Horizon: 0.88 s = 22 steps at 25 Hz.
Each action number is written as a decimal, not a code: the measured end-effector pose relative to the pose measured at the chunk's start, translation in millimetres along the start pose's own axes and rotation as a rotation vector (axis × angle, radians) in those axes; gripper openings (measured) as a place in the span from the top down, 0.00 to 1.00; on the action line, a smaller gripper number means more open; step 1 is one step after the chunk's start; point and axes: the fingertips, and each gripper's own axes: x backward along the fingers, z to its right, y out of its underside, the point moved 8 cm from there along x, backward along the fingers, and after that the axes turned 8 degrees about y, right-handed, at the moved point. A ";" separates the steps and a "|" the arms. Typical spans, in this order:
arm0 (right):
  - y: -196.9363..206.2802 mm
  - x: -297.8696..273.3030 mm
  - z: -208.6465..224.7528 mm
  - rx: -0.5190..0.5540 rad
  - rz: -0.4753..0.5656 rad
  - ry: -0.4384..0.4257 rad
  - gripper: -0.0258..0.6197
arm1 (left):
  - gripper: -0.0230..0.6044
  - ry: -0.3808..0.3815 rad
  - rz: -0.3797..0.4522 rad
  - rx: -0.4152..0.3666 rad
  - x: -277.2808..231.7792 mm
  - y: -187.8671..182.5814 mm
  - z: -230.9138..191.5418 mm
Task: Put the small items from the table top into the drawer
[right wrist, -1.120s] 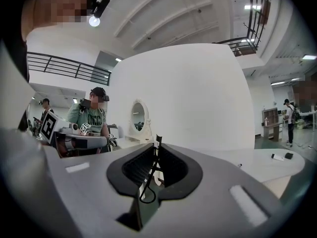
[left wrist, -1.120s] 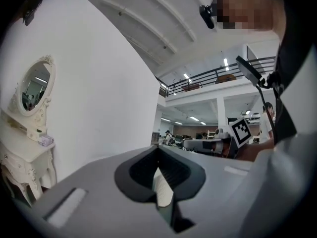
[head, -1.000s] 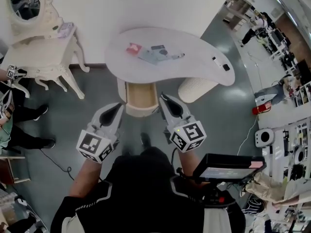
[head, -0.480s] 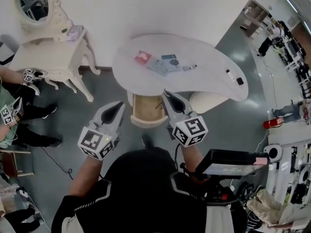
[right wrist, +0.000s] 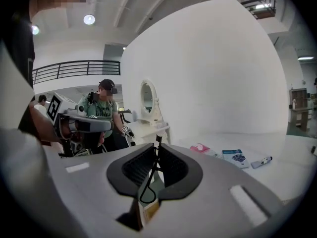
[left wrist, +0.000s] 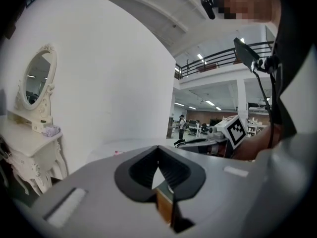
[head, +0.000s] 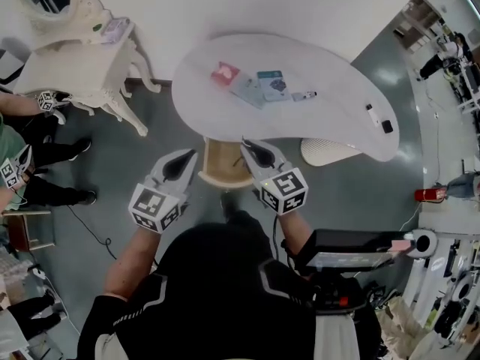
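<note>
**Head view.** The drawer (head: pixel 221 167) stands open under the near edge of the table (head: pixel 337 111). The right gripper (head: pixel 246 145) is at its front, with the left gripper (head: pixel 187 154) at its 9 o'clock. The pink packet (head: pixel 224 73), blue booklet (head: pixel 271 83) and pen (head: pixel 304 95) lie on the tabletop at 12 o'clock.

**Left gripper view.** The fingers are closed together and hold nothing.

**Right gripper view.** The fingers are pinched narrowly on a black cord loop (right wrist: pixel 146 187), apparently the drawer pull.

The step in hand is probably opening the drawer. The next move calls for releasing the cord and reaching for an item.
</note>
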 end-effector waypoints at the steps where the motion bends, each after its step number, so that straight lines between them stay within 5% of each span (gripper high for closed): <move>1: 6.3 -5.1 3.4 0.002 -0.015 -0.014 0.90 | 0.96 -0.003 -0.010 0.011 -5.2 5.4 -2.4; 13: 83.9 -56.5 19.5 0.046 -0.186 -0.169 0.90 | 0.96 -0.024 -0.156 0.144 -42.7 90.1 -27.6; 22: 137.8 -85.7 19.4 0.185 -0.306 -0.290 0.90 | 0.96 -0.061 -0.263 0.188 -52.6 145.3 -42.1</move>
